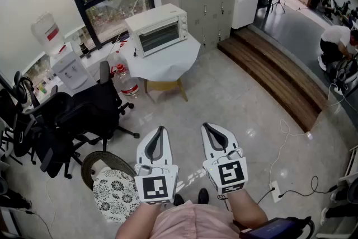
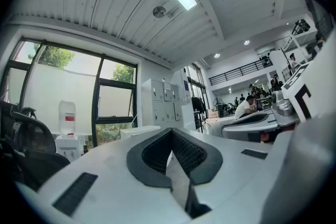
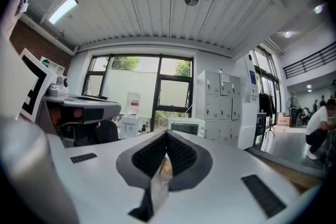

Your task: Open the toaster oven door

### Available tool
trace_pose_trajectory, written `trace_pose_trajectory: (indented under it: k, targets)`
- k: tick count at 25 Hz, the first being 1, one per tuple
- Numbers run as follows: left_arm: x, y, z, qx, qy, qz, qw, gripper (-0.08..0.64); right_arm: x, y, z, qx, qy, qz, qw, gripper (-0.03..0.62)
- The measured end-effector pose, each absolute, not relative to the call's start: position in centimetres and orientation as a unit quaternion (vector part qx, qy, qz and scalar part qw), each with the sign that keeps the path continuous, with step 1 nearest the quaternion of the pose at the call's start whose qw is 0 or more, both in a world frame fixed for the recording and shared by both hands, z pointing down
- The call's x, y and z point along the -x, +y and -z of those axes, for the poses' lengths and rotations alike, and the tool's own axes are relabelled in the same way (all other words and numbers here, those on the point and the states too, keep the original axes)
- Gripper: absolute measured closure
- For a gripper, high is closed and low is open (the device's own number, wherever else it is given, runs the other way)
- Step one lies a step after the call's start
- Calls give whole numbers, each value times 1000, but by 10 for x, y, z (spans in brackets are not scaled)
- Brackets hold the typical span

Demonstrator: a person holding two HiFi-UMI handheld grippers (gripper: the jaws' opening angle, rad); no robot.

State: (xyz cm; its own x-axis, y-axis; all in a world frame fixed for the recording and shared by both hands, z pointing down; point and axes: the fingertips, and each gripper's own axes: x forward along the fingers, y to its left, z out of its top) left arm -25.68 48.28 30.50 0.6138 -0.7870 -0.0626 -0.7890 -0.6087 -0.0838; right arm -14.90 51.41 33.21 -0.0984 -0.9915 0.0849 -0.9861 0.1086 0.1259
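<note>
Toaster oven (image 1: 158, 29) on white table (image 1: 182, 59) at 11 o'clock, well apart, door shut. Left gripper (image 1: 160, 130) and right gripper (image 1: 206, 127) both clenched, empty (tips meeting). Walk closer first. Then spread one gripper's jaws, take door's top edge, pull down steadily.

The toaster oven (image 1: 158, 29) is sitting upright on the white-draped table (image 1: 178, 62) – a boxy white unit taking up the table's back half. Its dark glass door (image 1: 159, 37) is sitting shut, flush with the front and facing out over the table's bare part.
</note>
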Motion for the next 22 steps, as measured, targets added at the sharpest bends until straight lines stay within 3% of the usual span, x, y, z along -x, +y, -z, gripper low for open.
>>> trace_pose_trajectory:
  k: [4,8,22]
  targets:
    - [248,481,-308,897,436,1,71,548,138,513,-333,-670,-739,18,68,591]
    - [241,483,-311,894,446,-6,48,548,124,516,-336,-670,-741,3,52,591]
    - [200,483,-336,880,472,29,48,548,71,510,-364,-645,-760,-21,73,583]
